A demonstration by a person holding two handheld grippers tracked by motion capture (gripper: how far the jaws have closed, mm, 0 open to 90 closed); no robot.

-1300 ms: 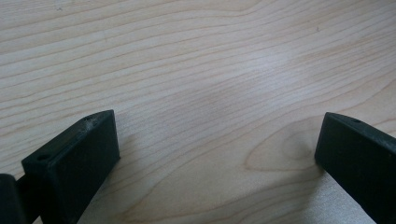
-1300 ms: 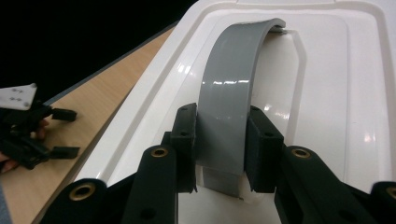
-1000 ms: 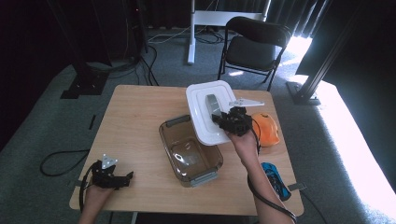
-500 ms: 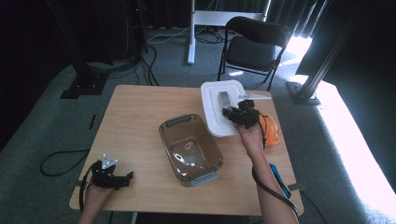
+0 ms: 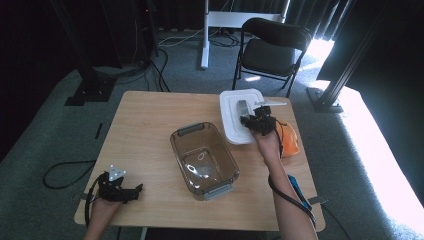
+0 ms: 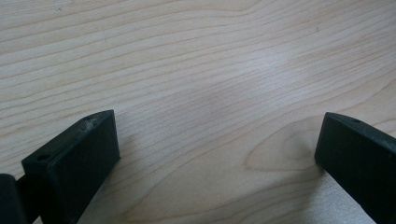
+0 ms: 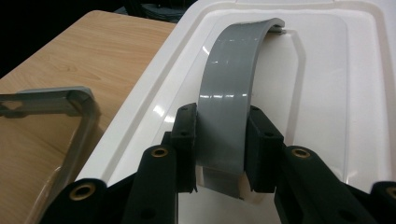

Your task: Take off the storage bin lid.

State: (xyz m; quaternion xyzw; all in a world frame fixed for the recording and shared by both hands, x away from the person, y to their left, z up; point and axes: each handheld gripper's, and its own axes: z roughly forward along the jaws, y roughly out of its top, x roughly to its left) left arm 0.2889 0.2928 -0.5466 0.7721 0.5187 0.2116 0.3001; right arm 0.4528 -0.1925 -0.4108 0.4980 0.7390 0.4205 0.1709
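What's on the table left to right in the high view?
Left gripper → clear brown plastic container with grey handles → white rectangular lid with grey handle → orange object at the right edge.

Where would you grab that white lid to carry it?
By the grey handle arching over the middle of the white lid. It rises clear of the flat top, so jaws can close across its narrow width from above, as the right claw does now. The lid's edges are broad and lie low against the table.
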